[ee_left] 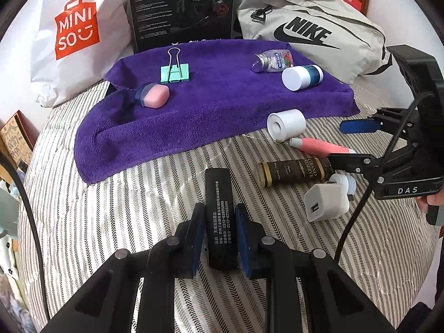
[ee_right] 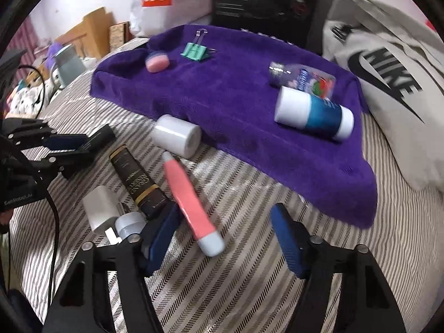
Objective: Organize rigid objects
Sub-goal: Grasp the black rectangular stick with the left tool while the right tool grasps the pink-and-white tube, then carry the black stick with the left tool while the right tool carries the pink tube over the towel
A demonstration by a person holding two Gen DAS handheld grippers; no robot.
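My left claw (ee_left: 220,238) is clenched on the black box (ee_left: 221,216), due for the purple towel (ee_left: 216,105) at twelve o'clock, while my right claw (ee_right: 224,238) gapes, released, around the pink pen (ee_right: 191,202).

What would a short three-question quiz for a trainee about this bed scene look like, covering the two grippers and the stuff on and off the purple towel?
1. True or false: the mint green binder clip lies on the purple towel.
2. Which item sits between the left gripper's pads? A) pink tube B) black rectangular box C) white USB charger
3. Fill in: the right gripper is ____, with the pink tube lying between its fingers on the striped bedcover.

Key: 1 true. 2 B, the black rectangular box; the white USB charger lies apart from it. 3 open.
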